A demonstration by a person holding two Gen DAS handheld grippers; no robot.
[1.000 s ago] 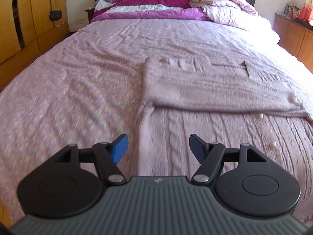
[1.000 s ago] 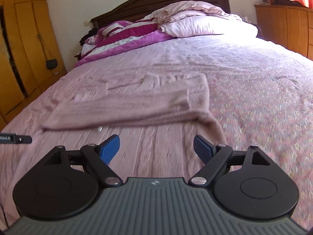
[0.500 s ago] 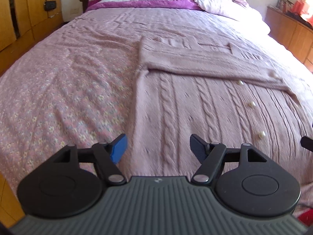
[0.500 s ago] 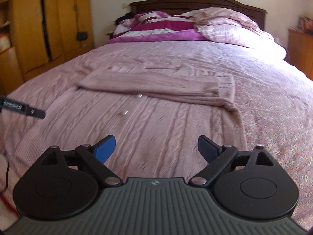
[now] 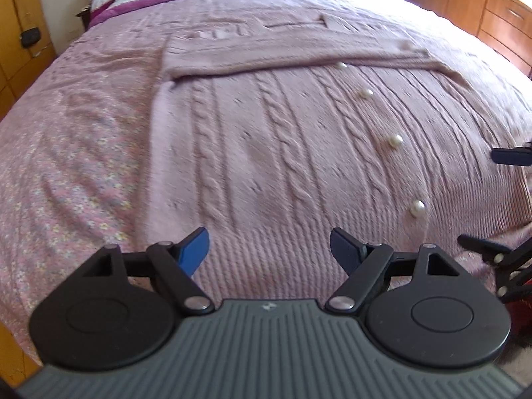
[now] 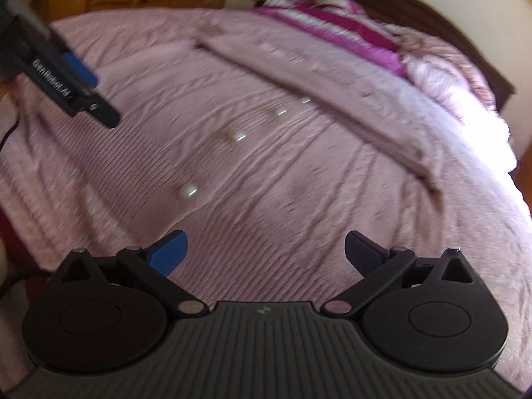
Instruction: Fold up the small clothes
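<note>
Cardigan (image 5: 272, 153), judged soft and limp, was best pinched at its ribbed hem toward 6 o'clock; left gripper (image 5: 269, 249) and right gripper (image 6: 266, 252) were held released, grasping nothing.

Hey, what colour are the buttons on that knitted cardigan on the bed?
Pearly white, on the pink cable-knit cardigan. The buttons show best in the left wrist view.

Readable text, one item: white lettering "GenRobot.AI" along the black side of the left gripper (image 6: 83, 76), seen at upper left in the right wrist view; the last letters are blurred. A small pale logo mark sits on the ribbed grey body of each camera's own gripper, too small to read. No other labels, numbers or signs legible.
</note>
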